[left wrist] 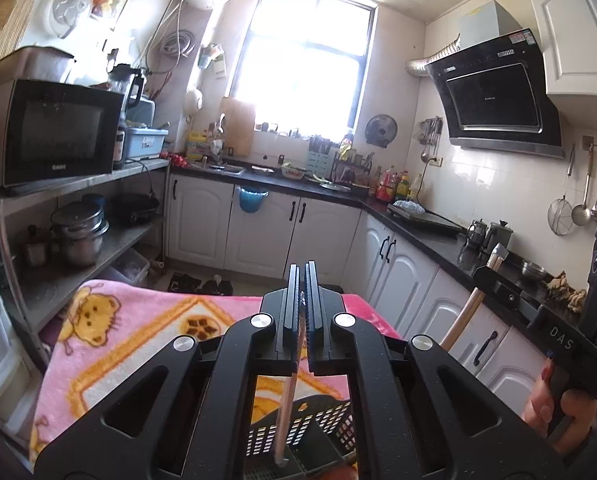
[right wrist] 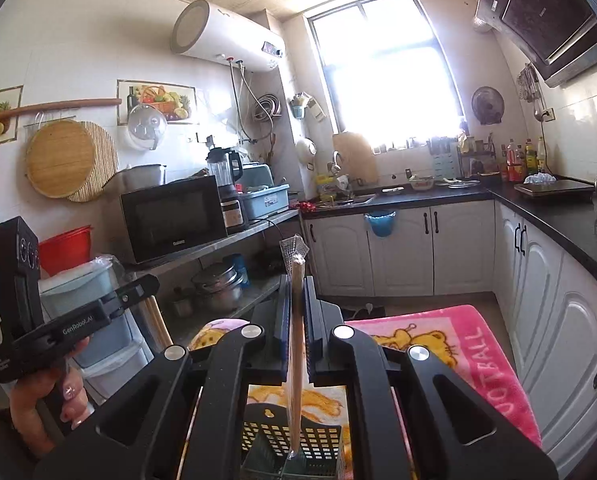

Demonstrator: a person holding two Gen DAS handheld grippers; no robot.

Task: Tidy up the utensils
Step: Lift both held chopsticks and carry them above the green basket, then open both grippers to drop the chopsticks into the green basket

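Right wrist view: right gripper [right wrist: 296, 300] near level, clamped on wrapped chopsticks [right wrist: 297, 344] above black basket [right wrist: 318, 436].

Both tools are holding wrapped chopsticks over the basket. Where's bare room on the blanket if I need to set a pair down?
Free: the pink blanket left of the black basket, toward the shelf side, and its right strip along the white cabinets. Crowded: the basket directly beneath both tools, and the dark counter.
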